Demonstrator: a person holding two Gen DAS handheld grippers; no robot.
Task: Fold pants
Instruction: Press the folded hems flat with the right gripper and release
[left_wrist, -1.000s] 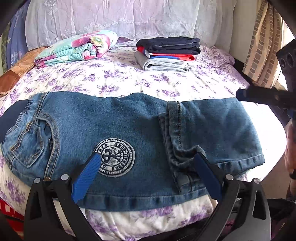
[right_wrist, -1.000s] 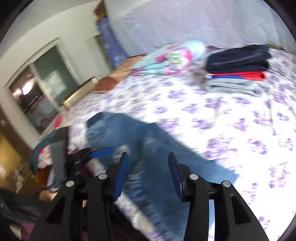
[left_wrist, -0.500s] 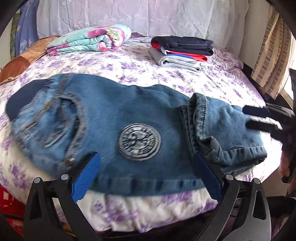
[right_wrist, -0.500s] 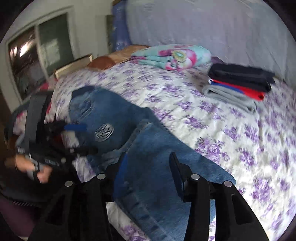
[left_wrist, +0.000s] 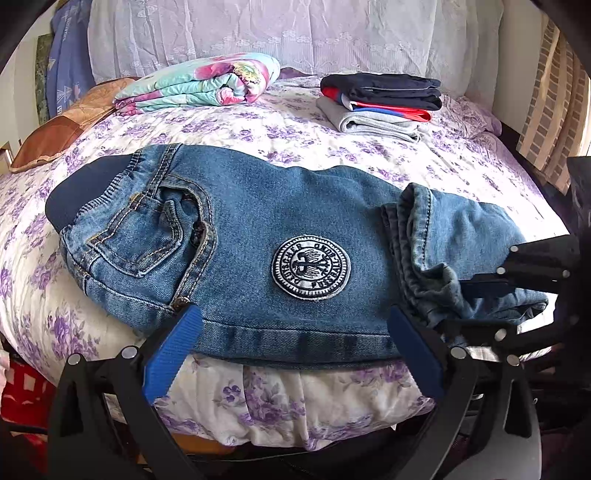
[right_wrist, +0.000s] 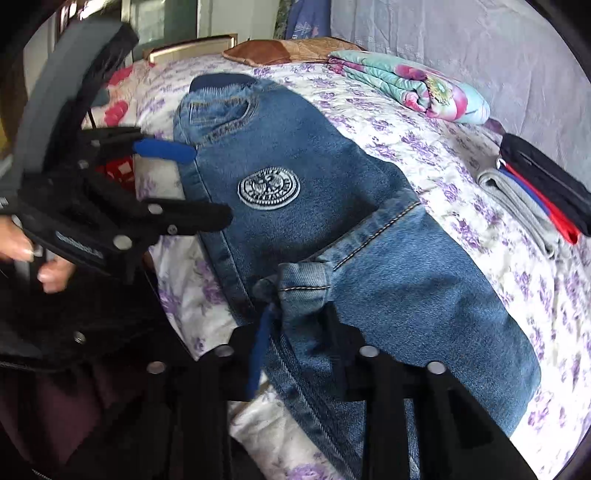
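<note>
Blue denim pants (left_wrist: 258, 229) with a round embroidered patch (left_wrist: 311, 267) lie across the front of the bed, waistband to the left, leg ends folded over at the right. My left gripper (left_wrist: 291, 354) is open, its blue pads at the pants' near edge, holding nothing. My right gripper (right_wrist: 295, 317) is shut on a bunched fold of the pants' leg cuff (right_wrist: 301, 291); it also shows at the right of the left wrist view (left_wrist: 476, 286). The pants fill the middle of the right wrist view (right_wrist: 332, 206), where the left gripper (right_wrist: 192, 184) shows at the left.
The bed has a purple-flowered sheet (left_wrist: 258, 129). A folded floral blanket (left_wrist: 199, 88) and a stack of folded clothes (left_wrist: 384, 101) lie at the back. A brown pillow (left_wrist: 55, 133) is at the left. A curtain (left_wrist: 554, 110) hangs at the right.
My right gripper has come in onto the leg cuff and closed on it. The left gripper stays open and has shifted slightly along the pants' near edge.
</note>
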